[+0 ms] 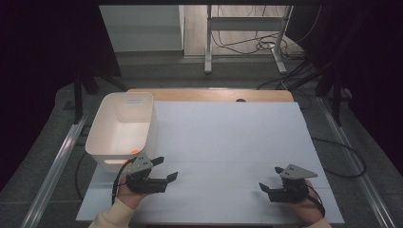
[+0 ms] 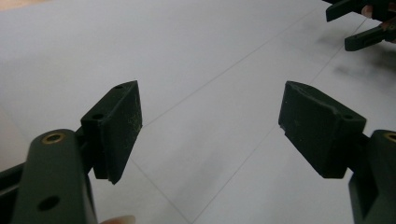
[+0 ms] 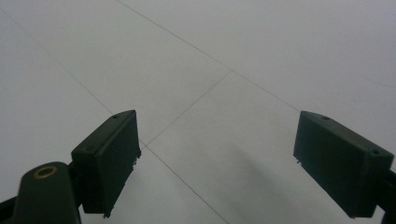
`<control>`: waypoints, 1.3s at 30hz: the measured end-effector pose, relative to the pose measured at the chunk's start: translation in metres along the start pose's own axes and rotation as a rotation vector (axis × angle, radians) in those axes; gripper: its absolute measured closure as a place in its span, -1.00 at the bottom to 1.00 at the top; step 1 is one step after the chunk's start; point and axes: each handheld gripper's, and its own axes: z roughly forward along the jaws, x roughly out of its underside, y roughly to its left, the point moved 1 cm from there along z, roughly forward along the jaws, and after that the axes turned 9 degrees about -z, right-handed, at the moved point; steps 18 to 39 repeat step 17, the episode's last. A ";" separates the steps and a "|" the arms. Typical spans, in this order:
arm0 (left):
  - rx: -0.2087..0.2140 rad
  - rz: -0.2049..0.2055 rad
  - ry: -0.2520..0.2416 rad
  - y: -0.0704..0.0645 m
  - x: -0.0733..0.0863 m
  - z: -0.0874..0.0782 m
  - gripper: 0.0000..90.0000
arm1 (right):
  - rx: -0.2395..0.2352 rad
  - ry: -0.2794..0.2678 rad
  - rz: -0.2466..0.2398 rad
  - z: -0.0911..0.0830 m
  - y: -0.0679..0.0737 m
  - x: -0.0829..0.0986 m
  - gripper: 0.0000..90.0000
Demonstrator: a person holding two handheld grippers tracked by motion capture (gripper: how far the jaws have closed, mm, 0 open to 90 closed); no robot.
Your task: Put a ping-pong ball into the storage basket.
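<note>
My left gripper (image 1: pixel 166 167) rests low over the white table sheet (image 1: pixel 228 137) at the front left, just in front of the white bin (image 1: pixel 102 130). Its jaws stand wide open with nothing between them, as the left gripper view (image 2: pixel 210 126) shows. My right gripper (image 1: pixel 270 178) sits at the front right, also open and empty, its jaws wide apart over bare sheet in the right gripper view (image 3: pixel 217 158). The two grippers point toward each other. The right gripper (image 2: pixel 364 23) appears far off in the left gripper view. A small orange thing (image 1: pixel 134 152) lies inside the bin near its front corner.
The white bin stands at the table's left edge. A wooden table edge (image 1: pixel 209 94) shows beyond the sheet. Behind it are a metal frame (image 1: pixel 244 28) and floor cables (image 1: pixel 256 45). Metal rails (image 1: pixel 57 161) run along both sides.
</note>
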 end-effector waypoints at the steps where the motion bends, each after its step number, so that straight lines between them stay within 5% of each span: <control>1: -0.002 -0.006 0.001 0.002 0.002 0.000 -0.50 | -0.001 -0.003 0.001 0.000 0.000 0.000 -0.67; 39: -0.008 -0.008 0.026 0.005 0.008 0.006 -0.50 | 0.001 -0.023 -0.003 -0.002 0.000 -0.001 -0.67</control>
